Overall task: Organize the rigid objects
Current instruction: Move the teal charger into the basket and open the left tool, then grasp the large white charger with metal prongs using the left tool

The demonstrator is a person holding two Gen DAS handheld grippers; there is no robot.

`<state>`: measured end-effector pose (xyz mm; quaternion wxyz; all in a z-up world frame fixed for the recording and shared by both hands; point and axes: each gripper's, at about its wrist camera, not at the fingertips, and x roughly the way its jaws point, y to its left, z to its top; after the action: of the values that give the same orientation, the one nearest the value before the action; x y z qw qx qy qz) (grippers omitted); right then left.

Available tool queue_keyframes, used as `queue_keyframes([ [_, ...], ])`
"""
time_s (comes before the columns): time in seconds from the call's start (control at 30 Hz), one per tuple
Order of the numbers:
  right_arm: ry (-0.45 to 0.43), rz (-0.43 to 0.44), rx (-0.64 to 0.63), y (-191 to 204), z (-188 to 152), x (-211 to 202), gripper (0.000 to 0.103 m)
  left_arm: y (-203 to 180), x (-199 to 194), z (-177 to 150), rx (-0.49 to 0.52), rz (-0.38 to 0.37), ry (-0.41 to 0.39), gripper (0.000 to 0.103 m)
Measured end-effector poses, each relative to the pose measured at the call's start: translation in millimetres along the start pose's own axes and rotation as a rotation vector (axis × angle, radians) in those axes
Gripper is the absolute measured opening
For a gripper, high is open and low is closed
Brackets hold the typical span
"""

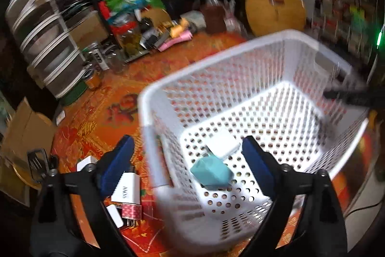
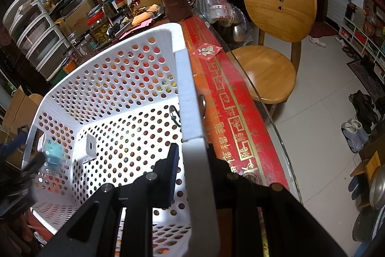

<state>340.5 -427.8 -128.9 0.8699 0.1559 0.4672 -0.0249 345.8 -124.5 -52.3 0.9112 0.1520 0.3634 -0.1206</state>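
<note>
1. Our left gripper hangs spread wide over the near corner of the white perforated plastic basket, gripping nothing.
2. Our right gripper is pinching the basket's rim, one finger on each side.
3. Inside, the teal faceted block touches the white charger cube, which lies at its 12 o'clock.
4. Outside, at the basket's 8 o'clock, a white plug adapter lies on the red patterned tablecloth.
</note>
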Motion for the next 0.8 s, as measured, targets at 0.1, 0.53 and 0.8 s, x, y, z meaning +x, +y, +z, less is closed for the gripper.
queue_keyframes([
  [0.1,0.002,0.0,0.0,-0.7,-0.2,0.5,0.02,57.7,-26.1,-3.3,-0.115,0.013,-0.073,0.102],
  [0.53,0.003,-0.004,-0.005,-2.4,0.6,0.1,0.02,276.3,115.5,-99.3,-0.452,0.263,0.284,0.101],
  [0.8,0.004,-0.015,-0.011,-1.2,0.4,0.3,0.02,269.9,161.2,-103.6,-0.487,0.18,0.332,0.102],
])
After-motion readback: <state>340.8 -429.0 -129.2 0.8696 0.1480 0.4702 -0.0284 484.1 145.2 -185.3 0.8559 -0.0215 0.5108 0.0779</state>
